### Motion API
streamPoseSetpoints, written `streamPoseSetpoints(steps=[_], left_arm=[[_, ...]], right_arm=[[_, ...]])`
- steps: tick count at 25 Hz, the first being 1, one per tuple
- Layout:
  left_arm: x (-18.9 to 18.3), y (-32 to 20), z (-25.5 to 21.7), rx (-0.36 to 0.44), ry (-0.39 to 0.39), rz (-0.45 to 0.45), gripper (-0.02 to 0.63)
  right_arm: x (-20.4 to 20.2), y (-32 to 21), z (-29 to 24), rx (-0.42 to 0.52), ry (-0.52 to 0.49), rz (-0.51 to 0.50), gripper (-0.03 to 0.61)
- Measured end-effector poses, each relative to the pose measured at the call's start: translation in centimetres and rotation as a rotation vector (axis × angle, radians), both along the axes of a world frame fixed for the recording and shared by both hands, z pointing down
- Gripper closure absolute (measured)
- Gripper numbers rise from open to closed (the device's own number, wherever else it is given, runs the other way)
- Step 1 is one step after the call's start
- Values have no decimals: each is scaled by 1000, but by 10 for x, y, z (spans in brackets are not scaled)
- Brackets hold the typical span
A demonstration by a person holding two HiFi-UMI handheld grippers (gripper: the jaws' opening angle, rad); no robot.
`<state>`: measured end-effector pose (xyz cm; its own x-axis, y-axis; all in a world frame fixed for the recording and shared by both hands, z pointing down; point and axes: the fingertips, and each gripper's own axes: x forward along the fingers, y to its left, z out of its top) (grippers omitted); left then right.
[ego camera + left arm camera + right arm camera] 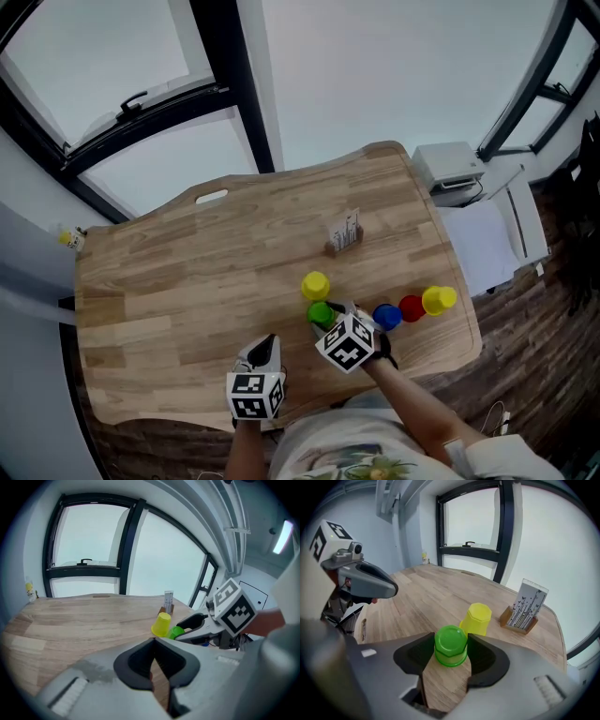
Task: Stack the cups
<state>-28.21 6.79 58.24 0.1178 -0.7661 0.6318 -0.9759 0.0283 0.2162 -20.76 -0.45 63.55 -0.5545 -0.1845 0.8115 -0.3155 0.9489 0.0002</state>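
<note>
- Green cup (451,648): set upside down on the tabletop (417,597), just beside a yellow cup (477,618). It is judged light, stiff and smooth-sided (a slip is possible), and is best taken across its sides.
- Right gripper (451,638): held wide, with the pads seemingly pressed on the green cup.
- Left gripper (152,644): clenched, with nothing held.

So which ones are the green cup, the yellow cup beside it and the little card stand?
green cup (451,641): right gripper view, its flat top.
yellow cup (479,612): right gripper view, its top.
card stand (527,604): right gripper view, the printed card.
</note>
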Motion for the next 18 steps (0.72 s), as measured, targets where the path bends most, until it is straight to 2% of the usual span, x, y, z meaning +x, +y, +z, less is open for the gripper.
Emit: streamPoseSetpoints(steps=[10, 18], left_arm=[[-1, -2, 5, 4, 12, 13, 607], [7, -7, -5, 25, 9, -6, 607]], right_arm=[[-1, 0, -11, 5, -18, 7, 356], [13, -5, -62, 73, -86, 4, 356]])
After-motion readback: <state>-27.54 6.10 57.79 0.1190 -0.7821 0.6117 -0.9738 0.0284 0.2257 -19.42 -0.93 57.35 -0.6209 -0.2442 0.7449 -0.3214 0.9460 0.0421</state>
